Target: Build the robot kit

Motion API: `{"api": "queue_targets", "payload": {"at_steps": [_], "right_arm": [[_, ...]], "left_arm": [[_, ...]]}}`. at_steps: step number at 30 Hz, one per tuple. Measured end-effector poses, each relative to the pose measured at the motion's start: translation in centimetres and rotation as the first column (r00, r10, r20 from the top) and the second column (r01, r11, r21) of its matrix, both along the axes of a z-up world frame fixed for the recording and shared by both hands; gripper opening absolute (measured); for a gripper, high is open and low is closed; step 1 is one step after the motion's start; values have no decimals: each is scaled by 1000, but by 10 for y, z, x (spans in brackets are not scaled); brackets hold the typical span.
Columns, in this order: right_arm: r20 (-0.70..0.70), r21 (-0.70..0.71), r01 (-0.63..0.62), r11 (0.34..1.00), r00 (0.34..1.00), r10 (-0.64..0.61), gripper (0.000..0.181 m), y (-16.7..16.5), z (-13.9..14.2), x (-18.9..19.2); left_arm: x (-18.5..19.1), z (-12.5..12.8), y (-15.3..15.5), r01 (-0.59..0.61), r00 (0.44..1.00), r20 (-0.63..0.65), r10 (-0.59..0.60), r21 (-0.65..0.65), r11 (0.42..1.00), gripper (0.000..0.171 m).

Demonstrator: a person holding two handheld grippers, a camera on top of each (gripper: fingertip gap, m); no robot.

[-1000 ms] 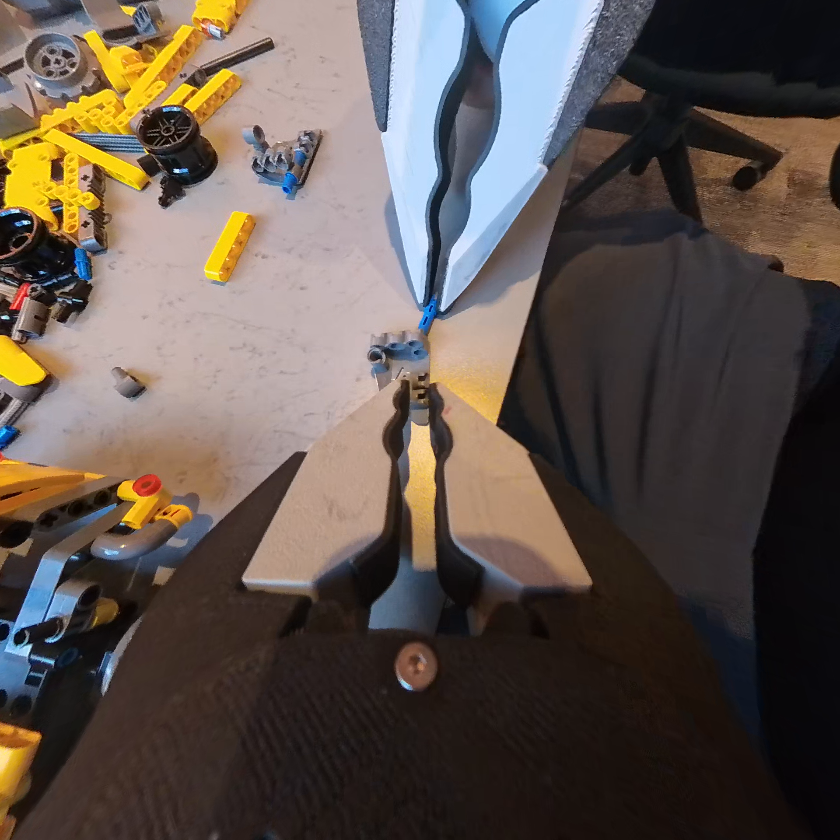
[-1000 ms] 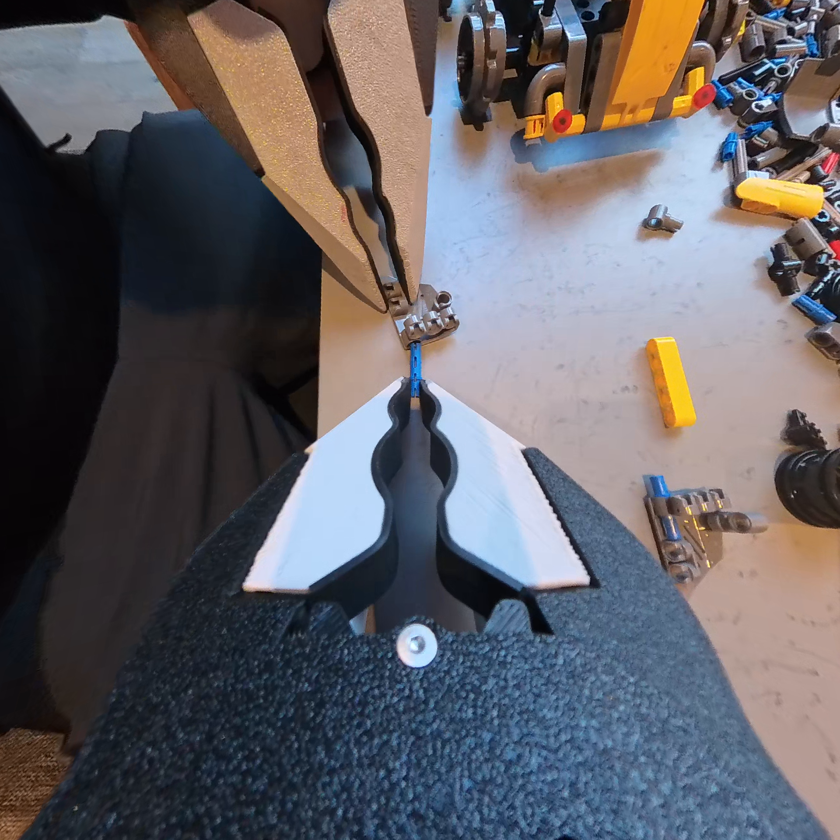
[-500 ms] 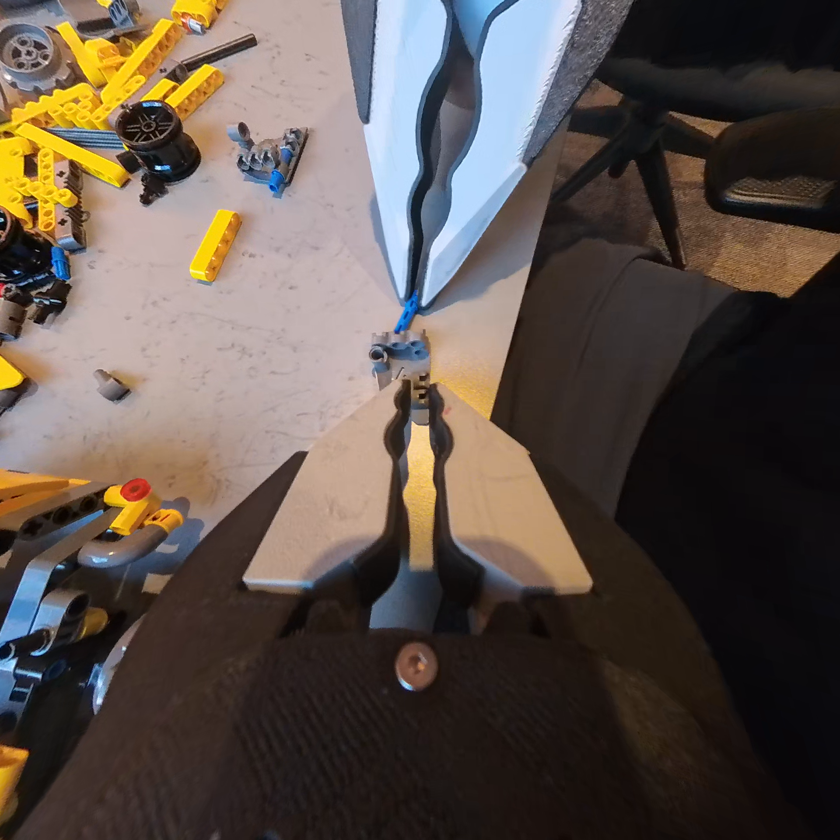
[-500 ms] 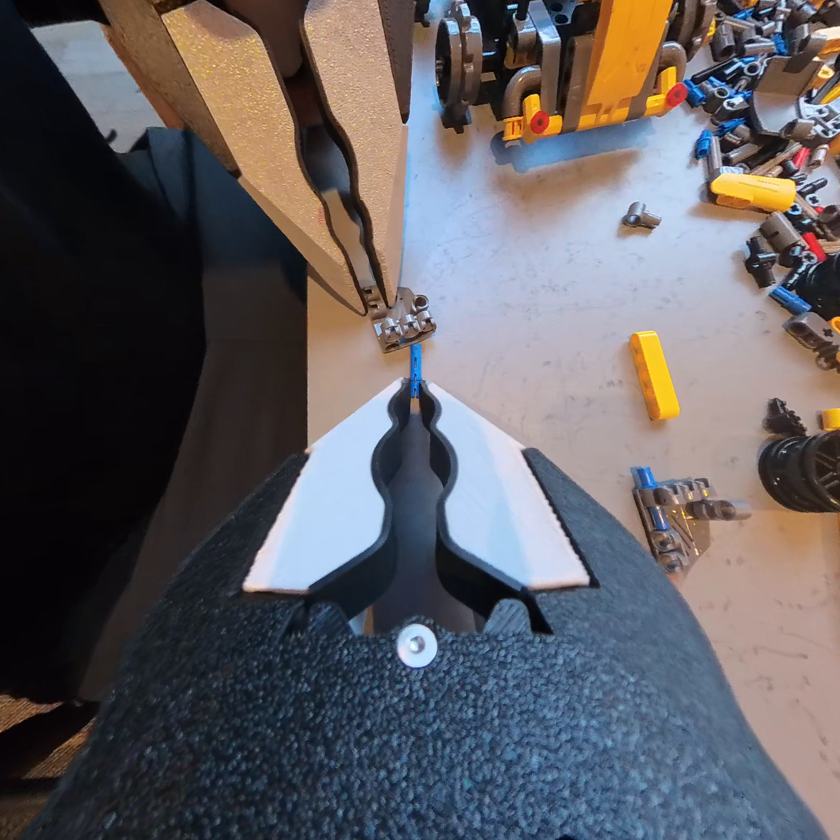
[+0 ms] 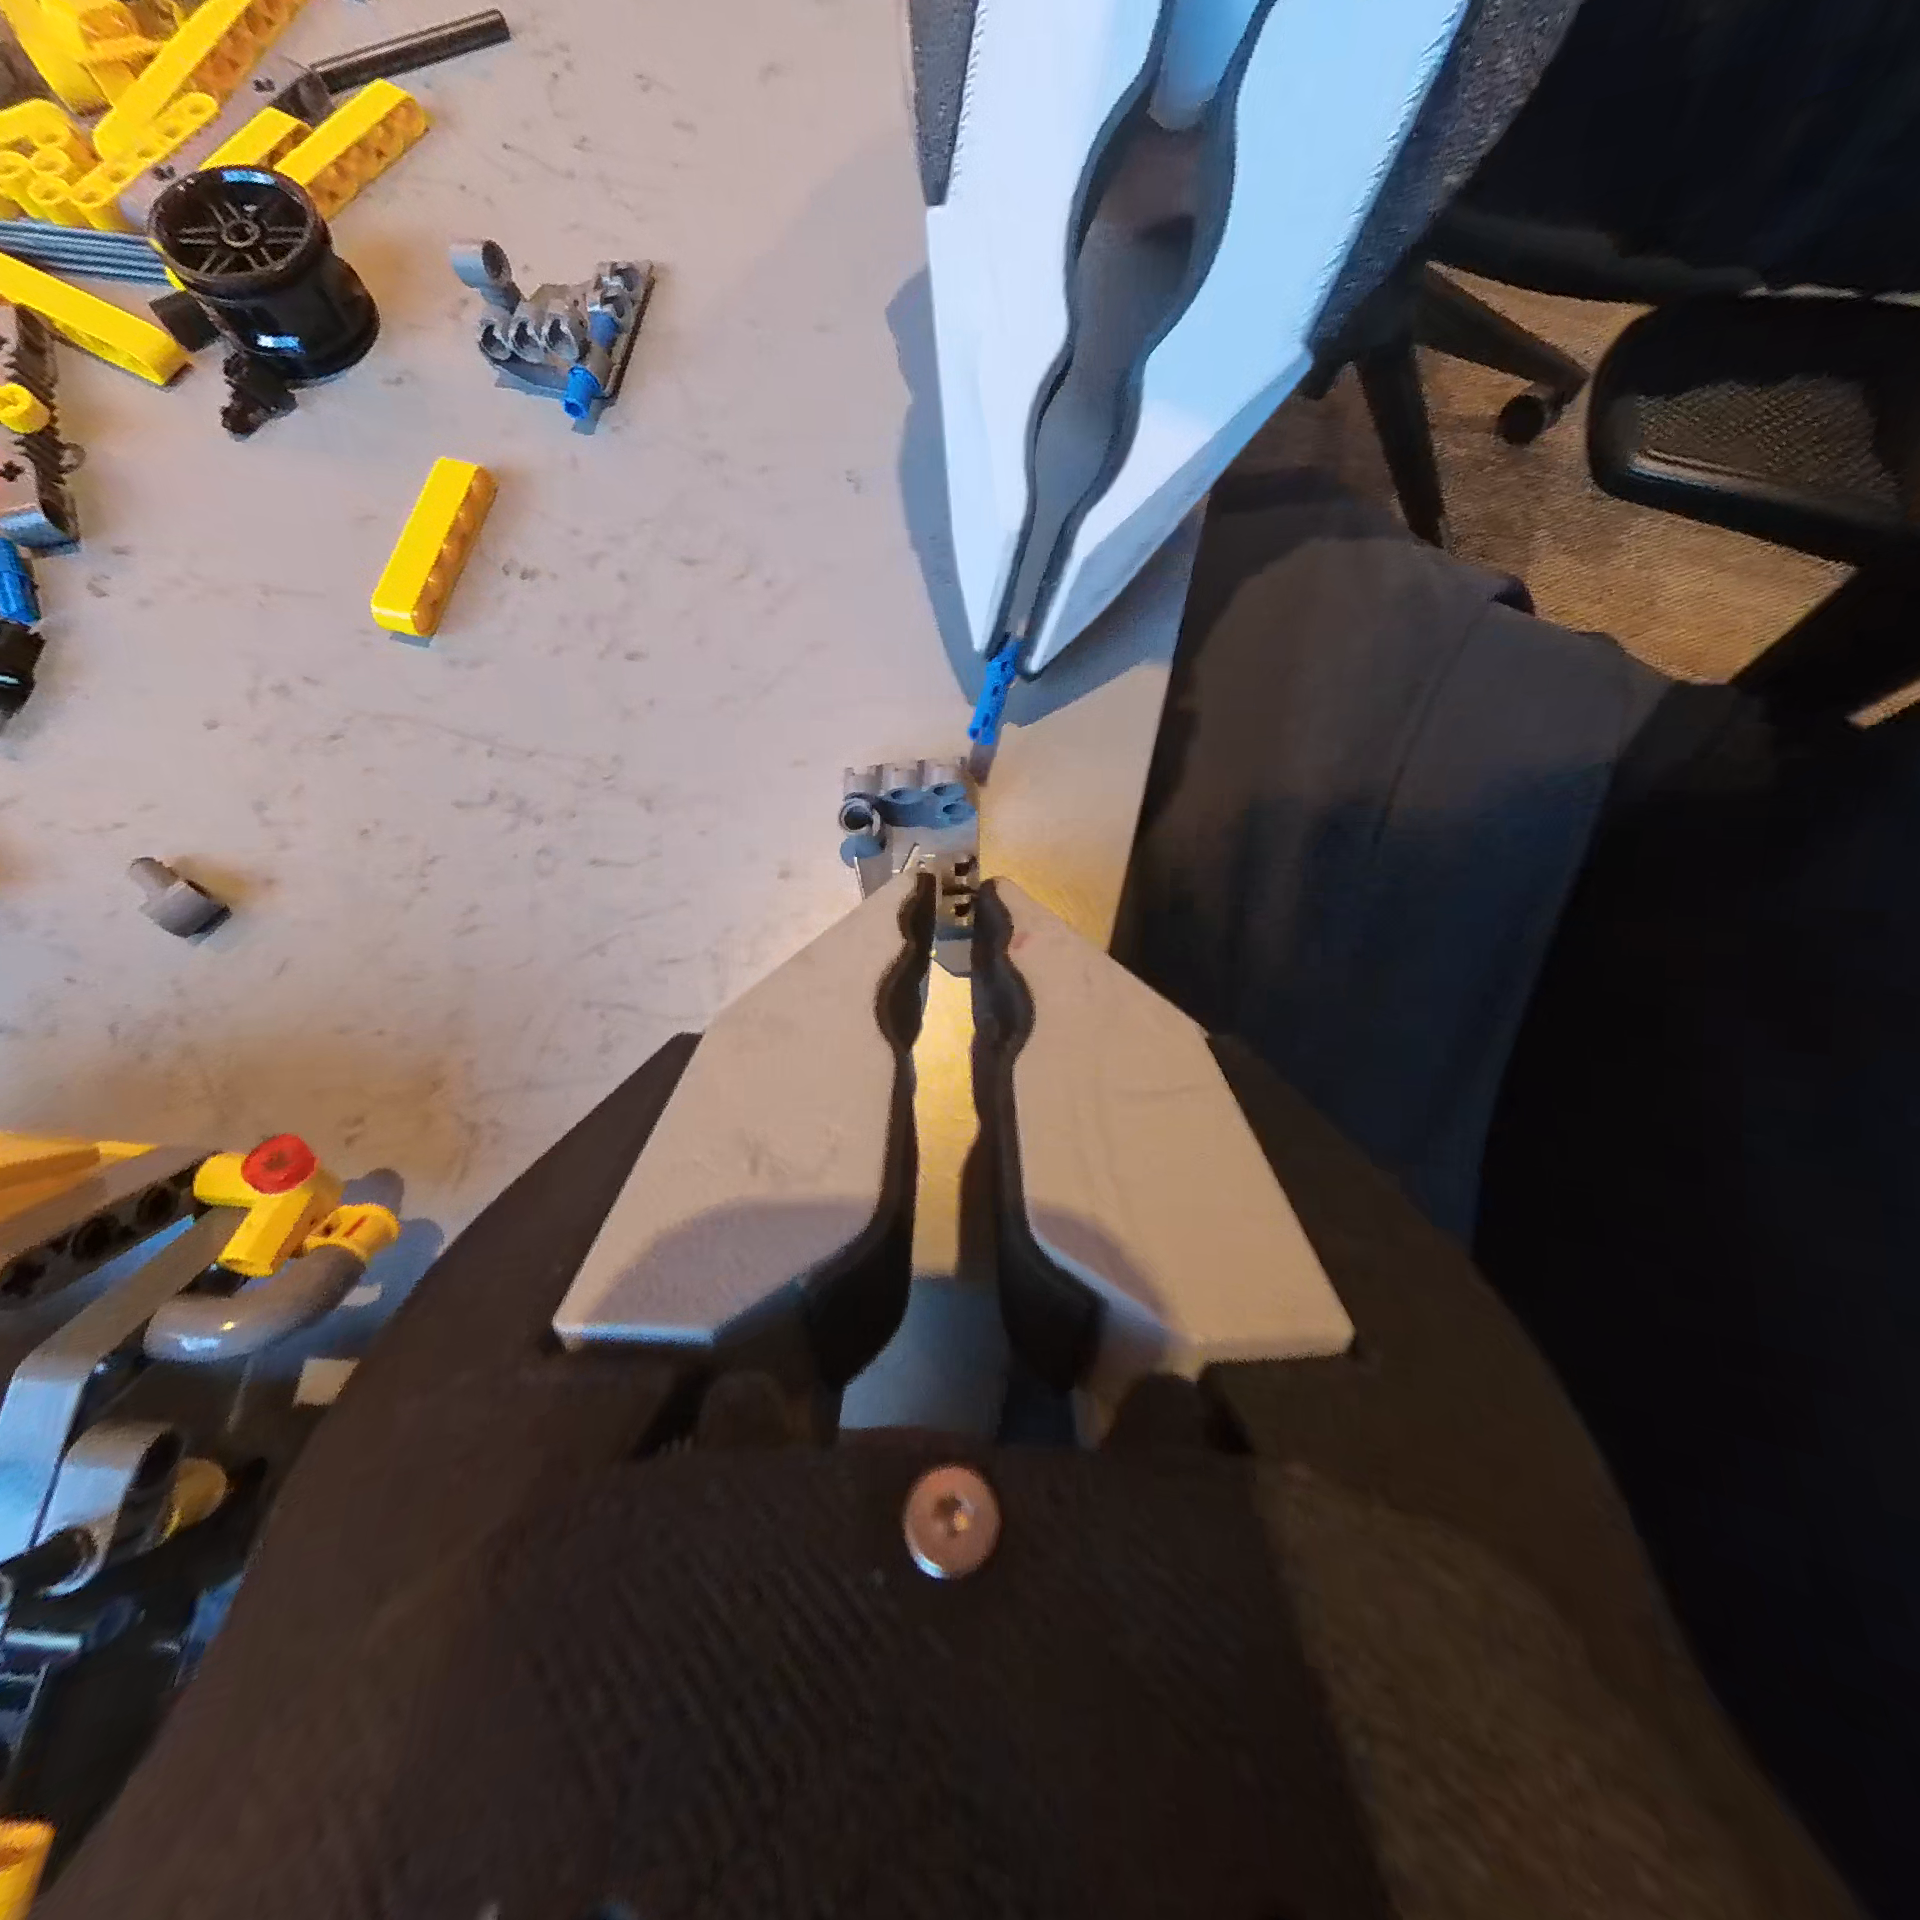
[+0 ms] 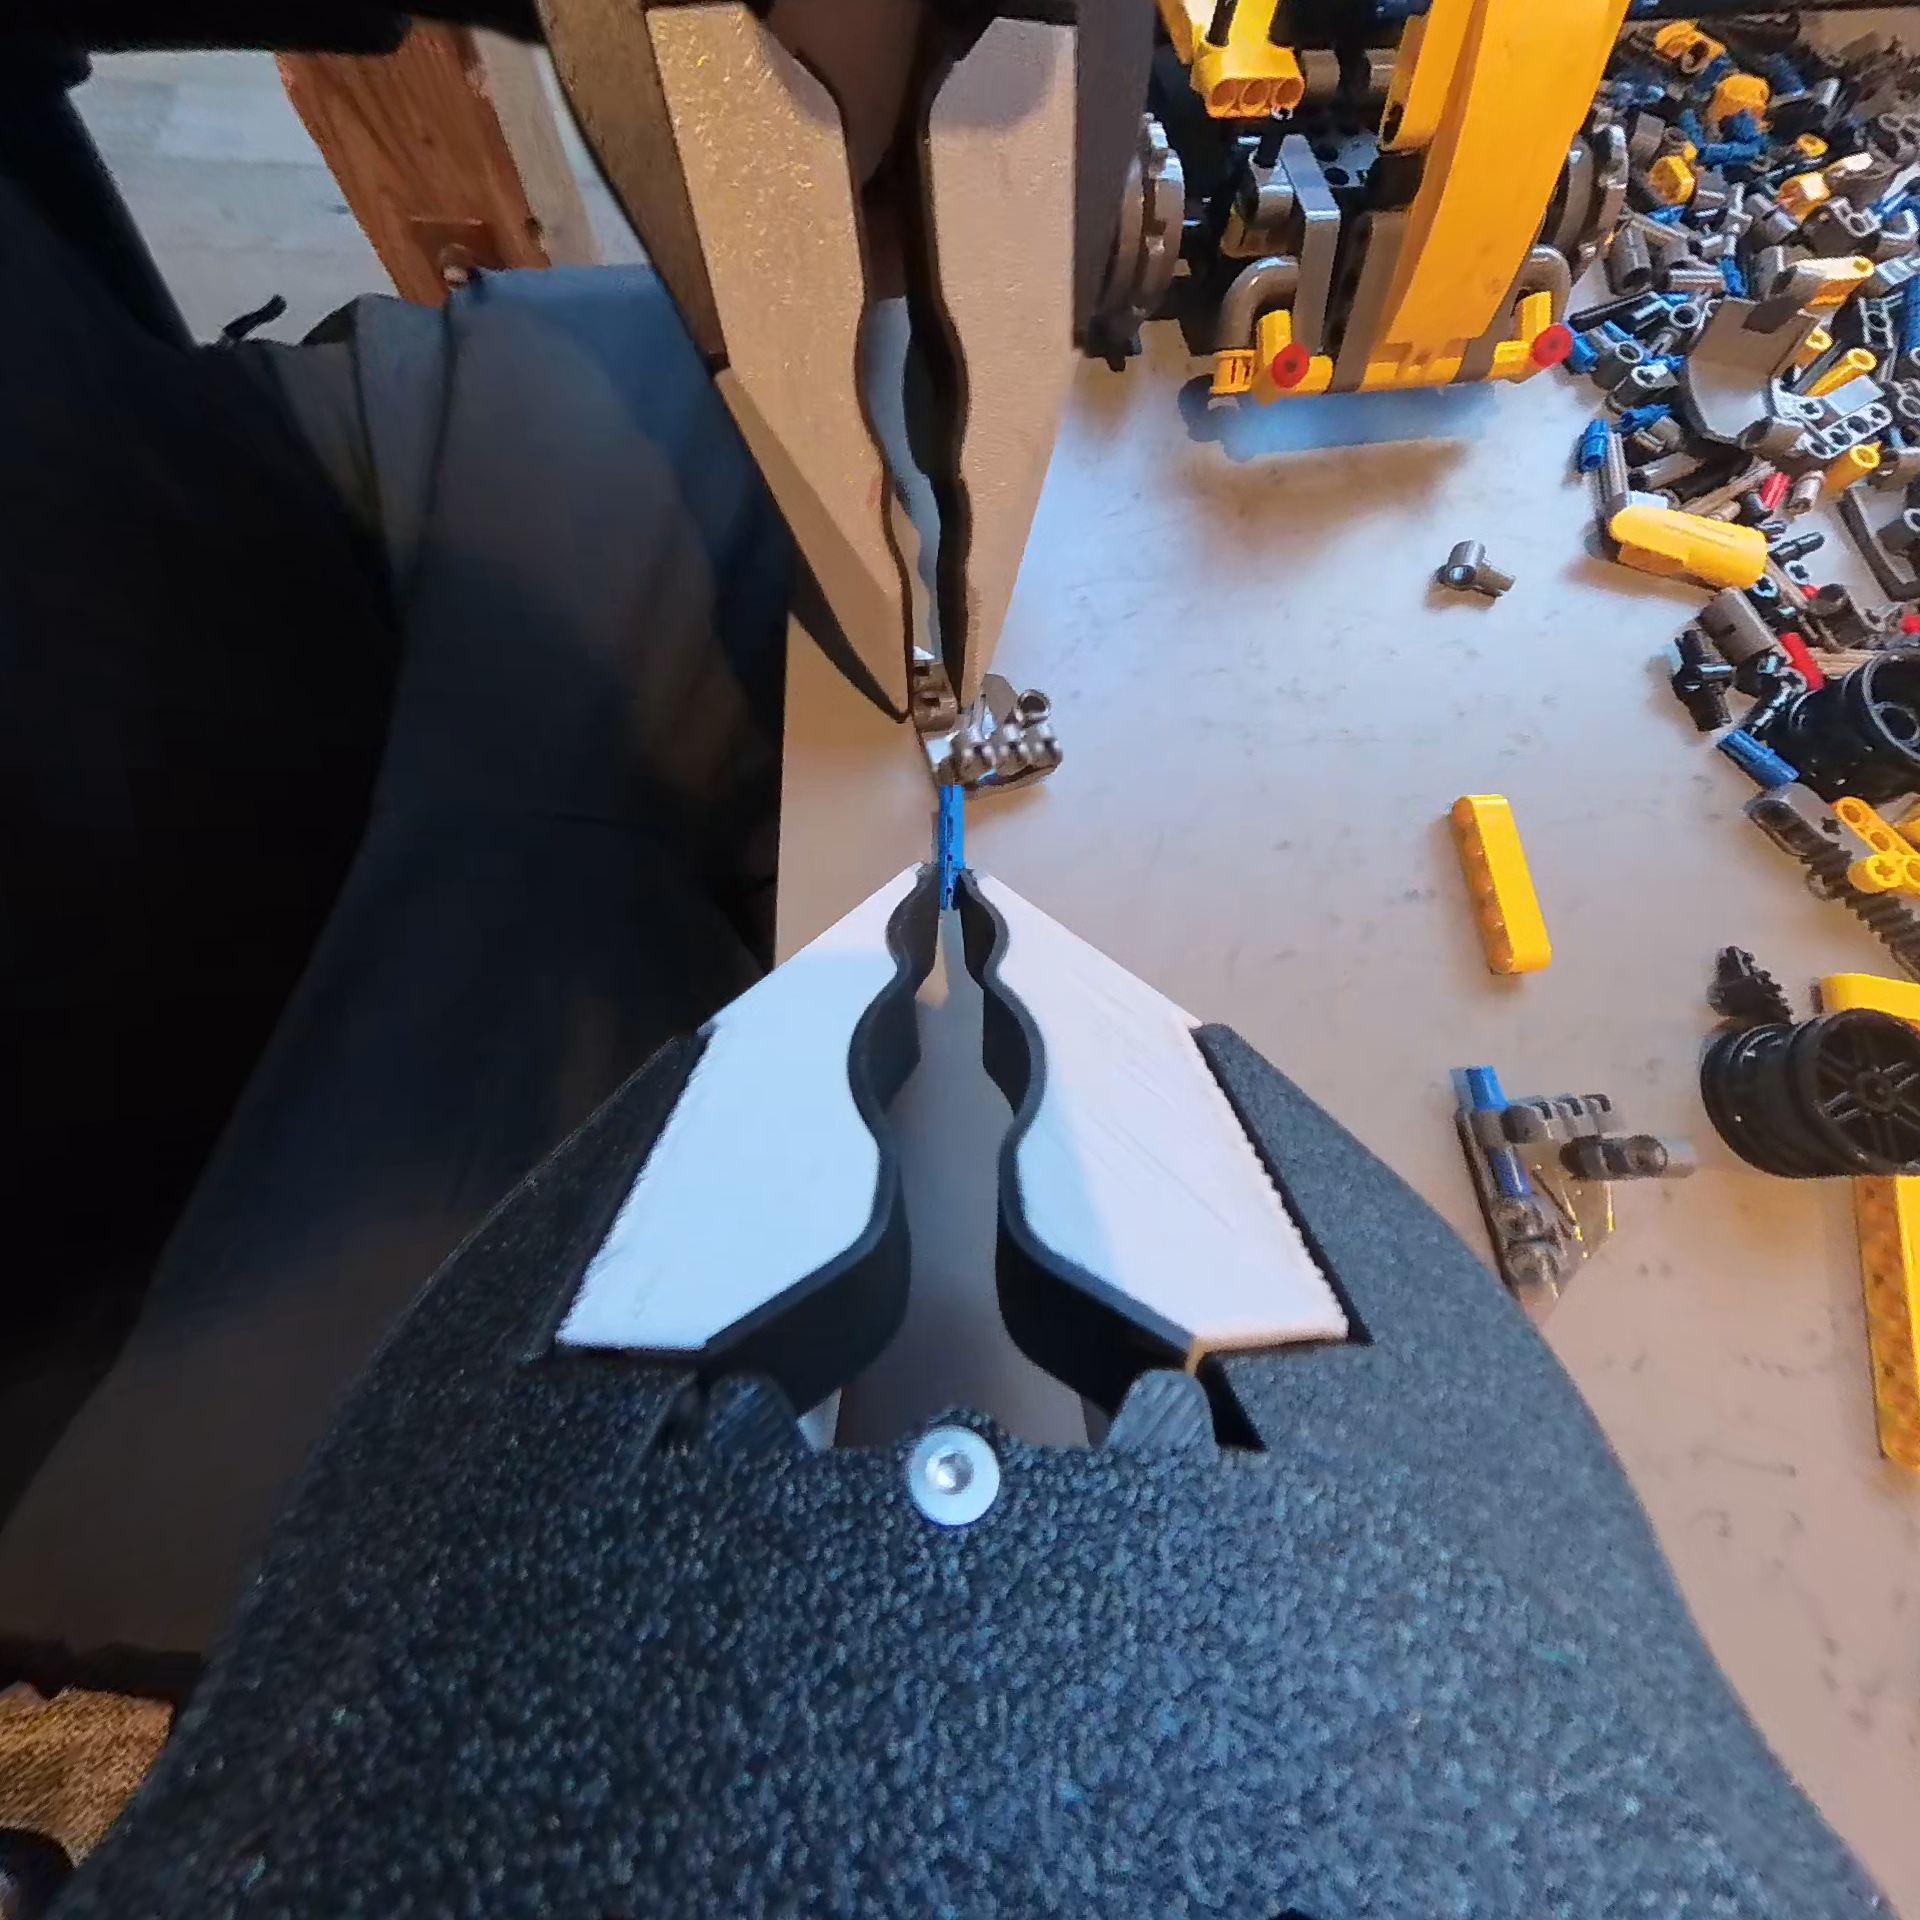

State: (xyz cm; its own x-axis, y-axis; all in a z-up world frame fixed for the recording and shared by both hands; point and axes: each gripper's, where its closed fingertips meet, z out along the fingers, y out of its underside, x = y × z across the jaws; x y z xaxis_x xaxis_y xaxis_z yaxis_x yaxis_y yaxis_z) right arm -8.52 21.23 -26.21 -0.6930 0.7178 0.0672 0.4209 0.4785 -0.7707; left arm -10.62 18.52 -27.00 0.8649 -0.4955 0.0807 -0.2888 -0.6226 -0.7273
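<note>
The left gripper (image 5: pixel 948 883) has its grey fingers pinching the narrow end of a small grey connector block (image 5: pixel 914 821), held just above the table (image 5: pixel 623 675) near its edge, while the right gripper (image 6: pixel 943 878) has its white fingers pressed together on a slim blue pin (image 6: pixel 950 836) whose free end points at the block and sits just beside it, at its 1 o'clock corner in the left wrist view; whether pin and block touch cannot be told. Both pieces look like hard, light, smooth plastic, so they probably slip or twist easily under a tip grip; the block seems best held by its flat sides, the pin by its rear half. The left wrist view shows the block's row of round holes from above and a loose yellow beam (image 5: pixel 434 545) at 10 o'clock. The right wrist view instead shows the block's far side, the pin's full length, and a large yellow and grey model (image 6: pixel 1392 208) at 1 o'clock among scattered parts.
</note>
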Motion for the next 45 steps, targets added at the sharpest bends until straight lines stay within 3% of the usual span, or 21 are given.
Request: {"api": "queue_targets", "payload": {"at_steps": [11,16,19,24,28,34,45], "right_arm": [[50,-13,1,1000,999,0,4,5,-5,3],[60,-26,24,999,998,-23,4,7,-5,1],[51,-24,19,1000,999,-18,4,9,-4,-3],[45,-3,-11,1000,999,11,4,7,-5,-9],[49,-9,-28,1000,998,29,4,7,-5,-10],[39,-21,-46,999,998,47,4,2,-2,-13],[73,-3,-80,997,994,80,4,-8,-8,-8]], "left_arm": [[-3,6,-5,-5,1000,-11,4,-33,999,24],[-17,27,1,-79,994,-80,81,24,997,30],[-16,20,11,-109,991,-76,107,-22,994,39],[-12,0,22,-91,993,-88,84,-77,993,35],[-10,2,25,-70,997,-32,68,-83,994,22],[-4,1,21,-8,1000,16,9,-77,997,22],[1,2,14,72,997,-7,-72,9,997,22]]}}
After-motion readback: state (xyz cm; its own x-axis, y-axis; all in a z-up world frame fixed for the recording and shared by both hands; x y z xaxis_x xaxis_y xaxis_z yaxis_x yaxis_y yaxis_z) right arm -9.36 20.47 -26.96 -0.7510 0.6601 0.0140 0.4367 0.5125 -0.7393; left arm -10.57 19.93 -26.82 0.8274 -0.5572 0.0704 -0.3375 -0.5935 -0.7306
